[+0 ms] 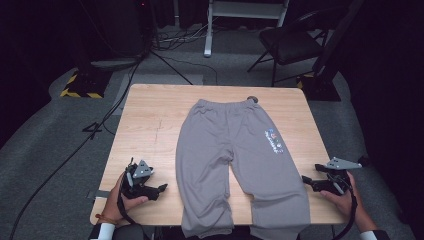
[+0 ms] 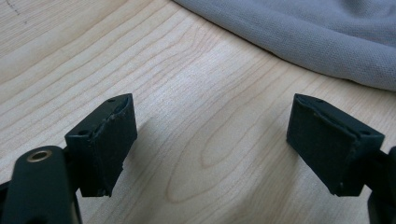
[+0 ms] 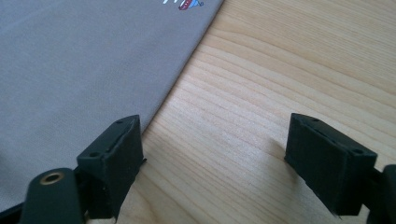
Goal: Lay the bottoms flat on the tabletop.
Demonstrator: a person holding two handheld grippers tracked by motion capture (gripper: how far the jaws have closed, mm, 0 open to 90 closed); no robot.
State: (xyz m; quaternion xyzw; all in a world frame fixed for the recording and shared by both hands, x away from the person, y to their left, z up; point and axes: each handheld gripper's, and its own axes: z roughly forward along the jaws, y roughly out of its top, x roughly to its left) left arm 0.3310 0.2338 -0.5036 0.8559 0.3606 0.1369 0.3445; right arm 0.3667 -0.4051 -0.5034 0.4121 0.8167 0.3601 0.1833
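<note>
Grey sweatpants (image 1: 235, 155) lie flat on the wooden table (image 1: 150, 120), waistband at the far side, leg ends hanging over the near edge. A small coloured print (image 1: 273, 141) marks the right leg. My left gripper (image 1: 162, 189) rests on the table near the front left, just left of the left leg, open with nothing between its jaws; the grey fabric (image 2: 303, 32) lies ahead of it. My right gripper (image 1: 306, 181) sits at the table's right front edge, open and empty, its left pad (image 3: 114, 163) right beside the edge of the right leg (image 3: 84, 60).
A small dark round object (image 1: 252, 98) lies at the table's far edge by the waistband. Beyond the table stand a black chair (image 1: 295, 42), a white frame (image 1: 247, 12), stand bases and cables on the grey floor.
</note>
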